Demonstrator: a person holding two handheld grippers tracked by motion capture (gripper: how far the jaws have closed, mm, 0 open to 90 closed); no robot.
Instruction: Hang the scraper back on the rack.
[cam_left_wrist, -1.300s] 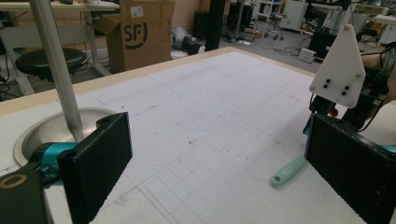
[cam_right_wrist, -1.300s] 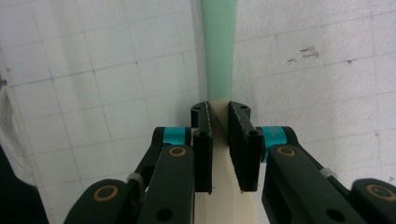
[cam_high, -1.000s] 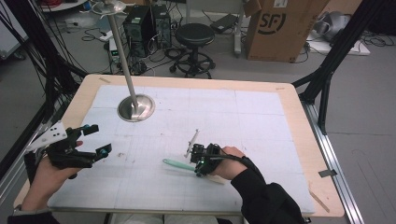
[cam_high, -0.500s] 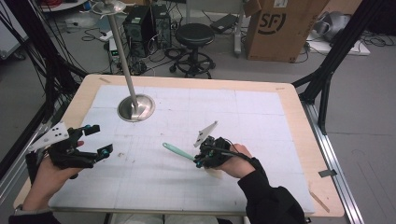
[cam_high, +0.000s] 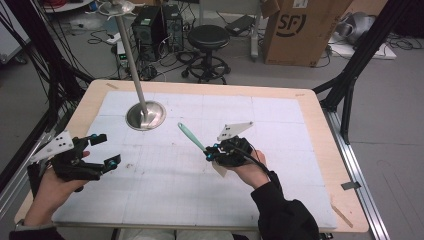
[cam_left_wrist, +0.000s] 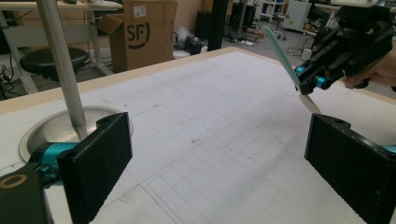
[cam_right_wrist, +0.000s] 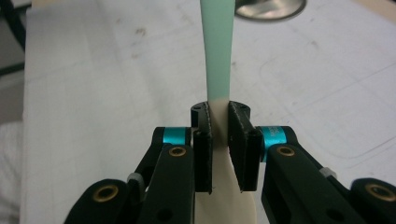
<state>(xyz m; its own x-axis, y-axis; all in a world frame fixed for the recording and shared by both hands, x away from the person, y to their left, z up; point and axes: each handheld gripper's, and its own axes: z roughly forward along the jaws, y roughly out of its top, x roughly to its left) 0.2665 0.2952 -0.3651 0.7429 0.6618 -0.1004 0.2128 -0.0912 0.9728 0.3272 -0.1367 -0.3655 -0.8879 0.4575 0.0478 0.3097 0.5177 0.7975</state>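
Observation:
A utensil with a mint-green handle (cam_high: 191, 136) and a cream blade is held mid-table, its handle pointing up-left toward the stand. My right gripper (cam_high: 212, 151) is shut on it where handle meets blade. The right gripper view shows the jaws (cam_right_wrist: 219, 116) pinching the cream part, with the green handle (cam_right_wrist: 217, 56) running straight away. My left gripper (cam_high: 107, 149) is open near the table's left edge and holds nothing. In the left gripper view, its wide-apart jaws (cam_left_wrist: 219, 144) frame the utensil (cam_left_wrist: 280, 51) and the right gripper (cam_left_wrist: 313, 84) farther off.
A metal stand with a round base (cam_high: 145, 115) and a tall pole (cam_high: 131, 55) rises at the back left of the white mat (cam_high: 280, 115). Beyond the table are a stool (cam_high: 210, 37) and a cardboard box (cam_high: 305, 30).
My right gripper has lifted the utensil off the mat and swung its handle from pointing left to pointing up-left, moving slightly back. The left gripper has barely moved.

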